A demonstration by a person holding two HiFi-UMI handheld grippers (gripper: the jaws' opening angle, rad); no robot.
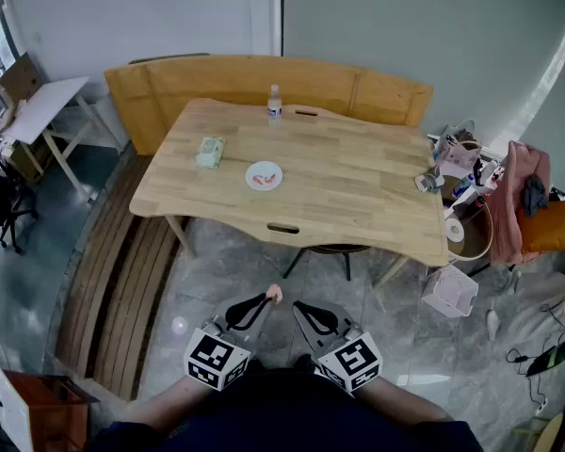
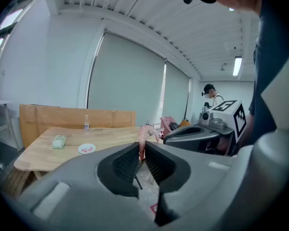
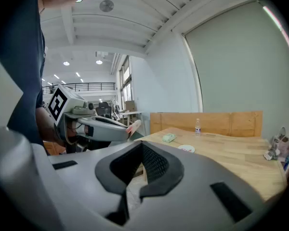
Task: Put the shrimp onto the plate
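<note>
A white plate (image 1: pixel 264 176) with red-pink shrimp pieces on it sits near the middle of the wooden table (image 1: pixel 358 196). I stand well back from the table's near edge. My left gripper (image 1: pixel 266 300) is held low over the floor, shut on a pink shrimp (image 1: pixel 274 294) that sticks out past its tips. The left gripper view shows that shrimp (image 2: pixel 145 135) pinched between the jaws, with the plate (image 2: pixel 86 148) far ahead. My right gripper (image 1: pixel 299 308) is beside the left one, shut and empty. In the right gripper view the plate (image 3: pixel 186 148) lies far off.
On the table are a green pack (image 1: pixel 210 152) at the left and a water bottle (image 1: pixel 274 103) at the far edge. A wooden bench (image 1: pixel 264 78) wraps the far side. Bags, cloths and a white box (image 1: pixel 450 290) crowd the right; slats (image 1: pixel 122 290) lie left.
</note>
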